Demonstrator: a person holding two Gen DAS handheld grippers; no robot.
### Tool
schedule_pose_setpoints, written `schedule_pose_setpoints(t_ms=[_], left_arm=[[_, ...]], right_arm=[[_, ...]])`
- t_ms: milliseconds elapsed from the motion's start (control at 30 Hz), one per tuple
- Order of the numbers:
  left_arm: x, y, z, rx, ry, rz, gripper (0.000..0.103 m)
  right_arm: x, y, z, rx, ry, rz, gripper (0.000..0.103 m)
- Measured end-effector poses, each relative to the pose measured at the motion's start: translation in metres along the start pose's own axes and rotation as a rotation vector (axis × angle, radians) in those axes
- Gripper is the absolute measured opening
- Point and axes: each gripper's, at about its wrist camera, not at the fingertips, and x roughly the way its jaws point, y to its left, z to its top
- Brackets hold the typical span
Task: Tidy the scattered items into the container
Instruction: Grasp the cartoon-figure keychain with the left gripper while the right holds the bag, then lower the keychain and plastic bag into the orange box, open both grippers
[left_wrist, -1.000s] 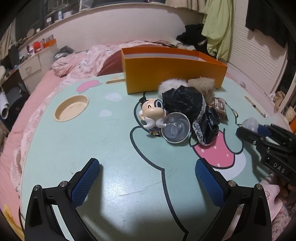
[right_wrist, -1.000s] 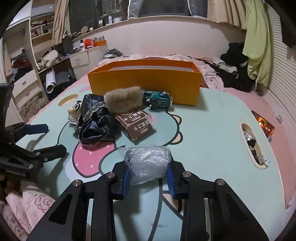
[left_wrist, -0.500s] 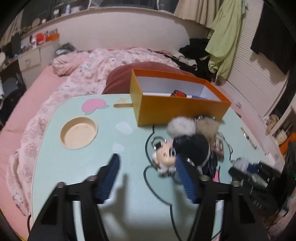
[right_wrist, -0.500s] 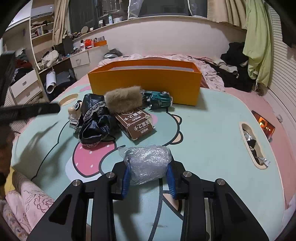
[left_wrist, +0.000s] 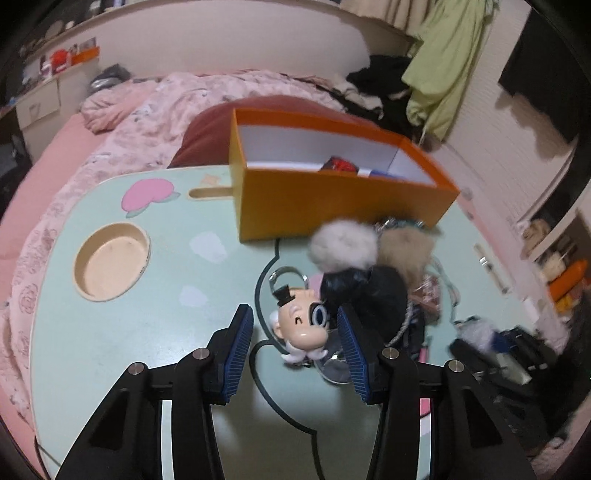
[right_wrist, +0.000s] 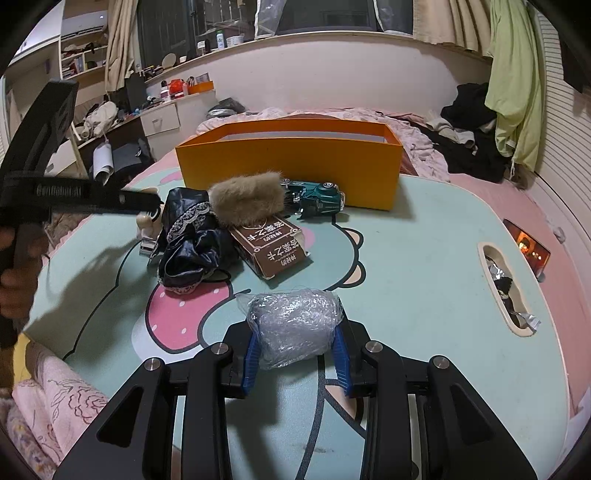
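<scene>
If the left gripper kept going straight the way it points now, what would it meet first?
Most likely the cartoon figurine, which sits between the open fingers of the left gripper, nearer the right pad. Depth is hard to judge through the fisheye.

Open orange box (left_wrist: 332, 206) behind cluttered toys (left_wrist: 299, 325)

My right gripper (right_wrist: 295, 354) has ribbed blue pads (right_wrist: 250, 354) pressing crinkled, shiny clear film around a bundle (right_wrist: 293, 334). The table (right_wrist: 424, 258) is smooth, matt printed board. The orange box (right_wrist: 288, 166) looks like matt card (white inside). Nearby: glossy dark satin cloth (right_wrist: 192, 247) with lace trim, a tan fur puff (right_wrist: 245, 199), a glossy plastic figurine (left_wrist: 301, 325).
</scene>
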Motion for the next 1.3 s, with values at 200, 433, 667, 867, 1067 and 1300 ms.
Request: schedule_pose_setpoints(t_ms=[200,433,667,867,1067,1300], left_arm=[[0.007,0.014,-0.001,-0.039,-0.016,-0.024,0.034],[-0.036,0.024,-0.003,-0.072,-0.158,-0.058,0.034],[-0.087,0.017,0.017,-0.036,-0.282,-0.064,0.034],[-0.091,0.005,0.048,-0.01,-0.299,-0.092,0.034],[-0.073,-0.01,0.084,0.018,-0.283,-0.113,0.034],[-0.026,-0.022,0.128,0.021,-0.214,-0.104,0.034]], right_arm=[[0.0,0.0,0.0,0.005,-0.002,-0.005,0.034],[0.0,-0.001,0.001,0.01,-0.002,-0.012,0.035],[-0.009,0.002,0.009,-0.008,-0.018,-0.01,0.034],[-0.022,-0.009,0.044,0.06,-0.074,0.064,0.034],[-0.027,-0.042,0.086,0.14,-0.131,0.177,0.034],[0.004,-0.06,0.139,0.159,-0.117,0.156,0.034]])
